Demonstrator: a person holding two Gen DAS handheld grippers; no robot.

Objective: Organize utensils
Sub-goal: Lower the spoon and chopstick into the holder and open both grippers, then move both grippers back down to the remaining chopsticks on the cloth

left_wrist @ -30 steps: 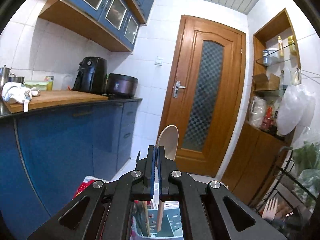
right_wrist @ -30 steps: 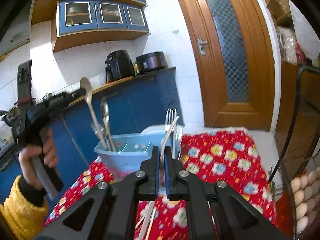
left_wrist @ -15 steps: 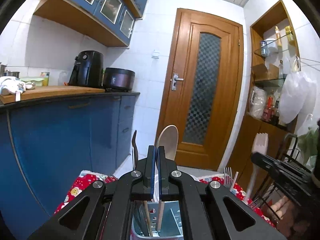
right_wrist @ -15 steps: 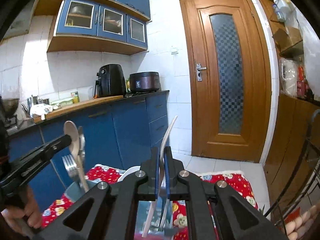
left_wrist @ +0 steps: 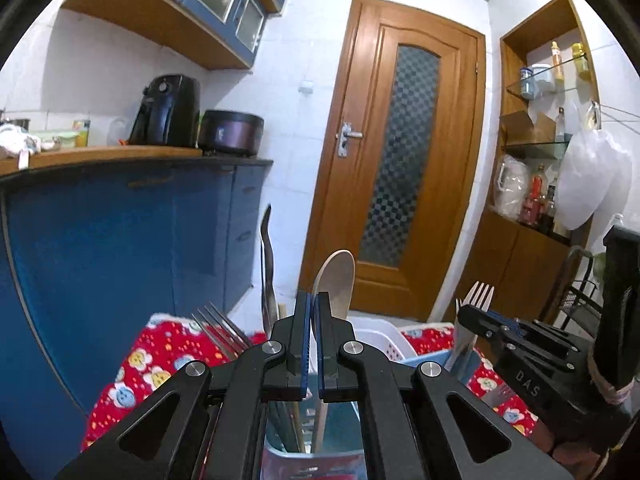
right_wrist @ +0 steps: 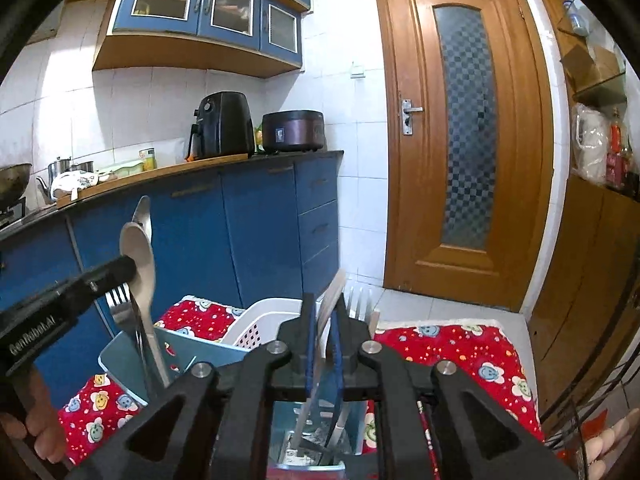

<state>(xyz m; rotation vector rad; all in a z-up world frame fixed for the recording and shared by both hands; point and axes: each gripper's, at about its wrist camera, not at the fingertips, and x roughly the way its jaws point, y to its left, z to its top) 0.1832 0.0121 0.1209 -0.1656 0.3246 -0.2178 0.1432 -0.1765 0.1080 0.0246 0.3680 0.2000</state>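
Item one, lower centre of my left wrist view: my left gripper (left_wrist: 313, 344), fingers narrowed on the handle of a pale wooden spoon (left_wrist: 335, 280), whose bowl stands above the fingertips and whose shaft runs down into the blue utensil holder (left_wrist: 316, 458) at the bottom edge. Item two, lower centre of my right wrist view: my right gripper (right_wrist: 322, 344), fingers pinched on a slim white utensil (right_wrist: 332, 294), seen edge-on and too narrow to name, its lower end inside the same blue utensil holder (right_wrist: 132, 350). Item three, already standing in the holder: metal forks (left_wrist: 222, 330) left of centre, a dark-edged metal utensil (left_wrist: 267, 264) rising beside them, and a white fork (left_wrist: 476, 300) at right, just beside my right gripper (left_wrist: 480, 326) as it enters that frame. In the right view the wooden spoon (right_wrist: 140, 256) and a metal fork (right_wrist: 120, 304) appear at left, with my left gripper (right_wrist: 80, 292) clamped on the spoon. Item four, beyond the holder: a white perforated basket (right_wrist: 260, 320), the red flowered cloth (right_wrist: 460, 354) and, at far lower right of the left view, one fork (left_wrist: 498, 394) lying loose on that cloth. Status, by my judgement: well advanced; two pieces are being seated and need releasing, and at least the loose fork remains.
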